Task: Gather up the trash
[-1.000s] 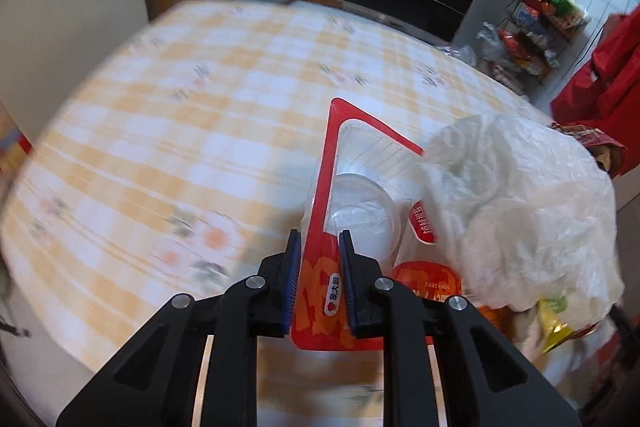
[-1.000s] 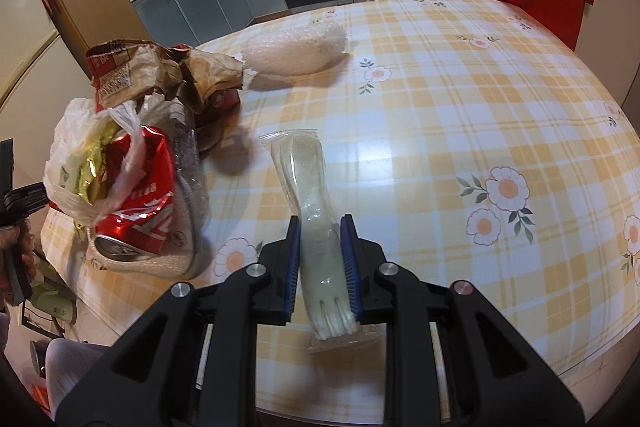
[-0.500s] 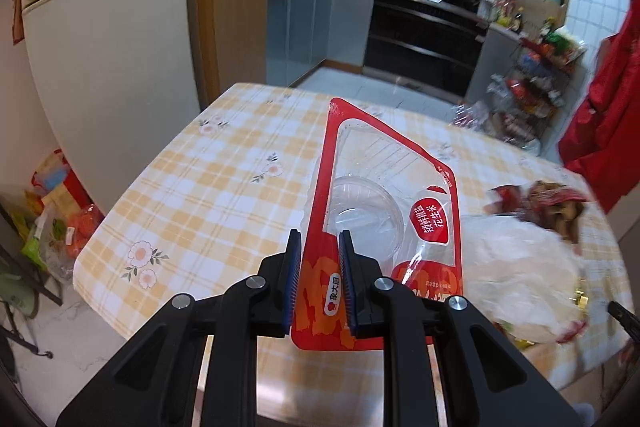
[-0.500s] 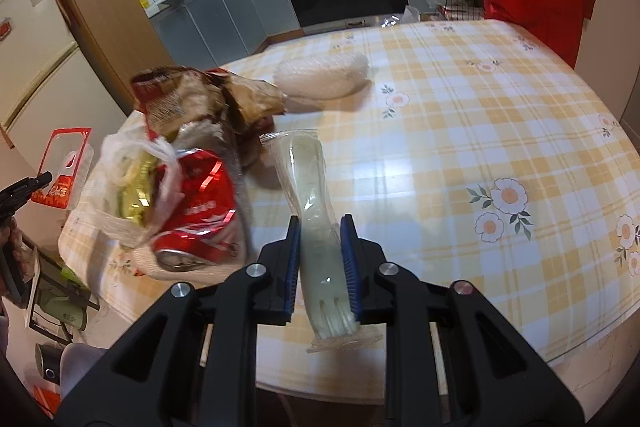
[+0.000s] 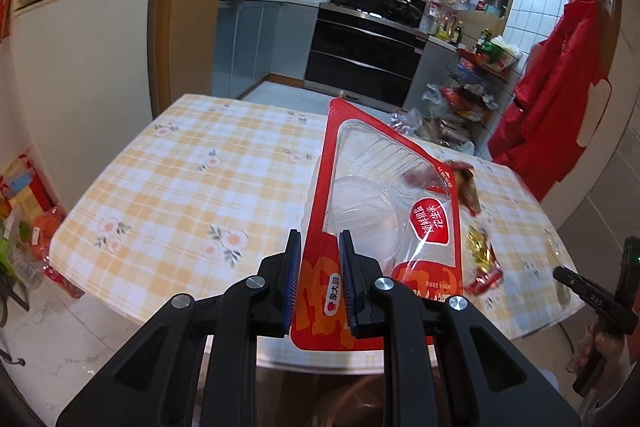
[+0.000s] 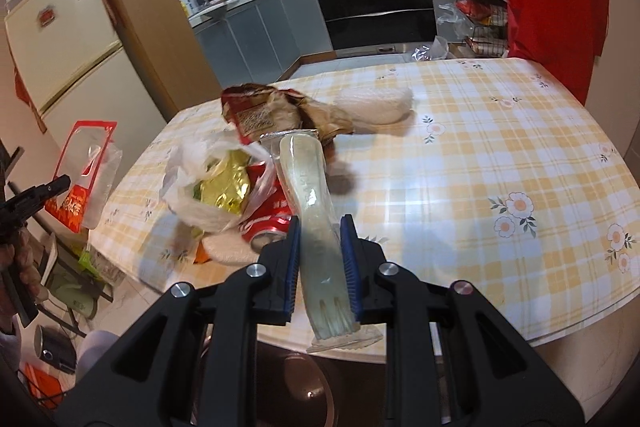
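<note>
My left gripper (image 5: 319, 281): clamped on red snack bag (image 5: 384, 211), aloft over table (image 5: 180, 187).
My right gripper (image 6: 320, 265): clamped on wrapped plastic fork (image 6: 314, 223).
Handling: both light, slippery film; I pinch edges firmly.

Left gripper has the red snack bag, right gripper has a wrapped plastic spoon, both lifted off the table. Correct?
Not quite. The right gripper holds a wrapped plastic fork, not a spoon; its tines show in the right wrist view. The left gripper does hold the red snack bag.
</note>
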Motion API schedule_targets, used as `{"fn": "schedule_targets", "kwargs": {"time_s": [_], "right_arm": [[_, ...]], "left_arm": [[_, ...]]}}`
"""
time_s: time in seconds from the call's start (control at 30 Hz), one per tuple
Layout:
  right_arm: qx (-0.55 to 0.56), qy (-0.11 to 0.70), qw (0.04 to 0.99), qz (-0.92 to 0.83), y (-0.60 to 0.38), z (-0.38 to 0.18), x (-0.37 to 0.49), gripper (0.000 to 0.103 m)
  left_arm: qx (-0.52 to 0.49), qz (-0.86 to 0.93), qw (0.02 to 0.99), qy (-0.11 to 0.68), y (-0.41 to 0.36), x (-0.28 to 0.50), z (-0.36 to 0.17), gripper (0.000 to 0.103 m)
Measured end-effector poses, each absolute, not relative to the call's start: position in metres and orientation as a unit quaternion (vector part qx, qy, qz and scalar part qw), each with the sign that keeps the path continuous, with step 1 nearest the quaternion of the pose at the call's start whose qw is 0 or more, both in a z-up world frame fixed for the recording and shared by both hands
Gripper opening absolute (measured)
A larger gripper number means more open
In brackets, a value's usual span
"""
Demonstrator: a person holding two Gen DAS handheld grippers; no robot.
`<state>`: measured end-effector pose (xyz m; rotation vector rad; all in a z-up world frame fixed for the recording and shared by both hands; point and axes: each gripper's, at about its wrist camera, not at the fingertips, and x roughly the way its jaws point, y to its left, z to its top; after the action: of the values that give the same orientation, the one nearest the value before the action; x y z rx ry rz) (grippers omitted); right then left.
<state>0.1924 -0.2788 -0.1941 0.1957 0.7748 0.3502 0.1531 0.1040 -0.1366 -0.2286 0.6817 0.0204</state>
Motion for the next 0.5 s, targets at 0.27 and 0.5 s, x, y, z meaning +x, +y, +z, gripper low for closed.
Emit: {"fn": "schedule_targets", "kwargs": {"time_s": [0.27, 0.5], "right_arm": [[0.101, 0.397, 0.899, 0.154, -0.282, -0.211, 0.188, 0.023], [0.099, 0.412, 0.894, 0.144, -0.287, -0.223, 0.197, 0.023]], "left_arm": [[-0.155, 0.017, 0.912, 0.380, 0.124, 0.170, -0.184, 0.019], [-0.189, 0.033, 0.887, 0.419, 0.153, 0.207, -0.253, 0.019]]}}
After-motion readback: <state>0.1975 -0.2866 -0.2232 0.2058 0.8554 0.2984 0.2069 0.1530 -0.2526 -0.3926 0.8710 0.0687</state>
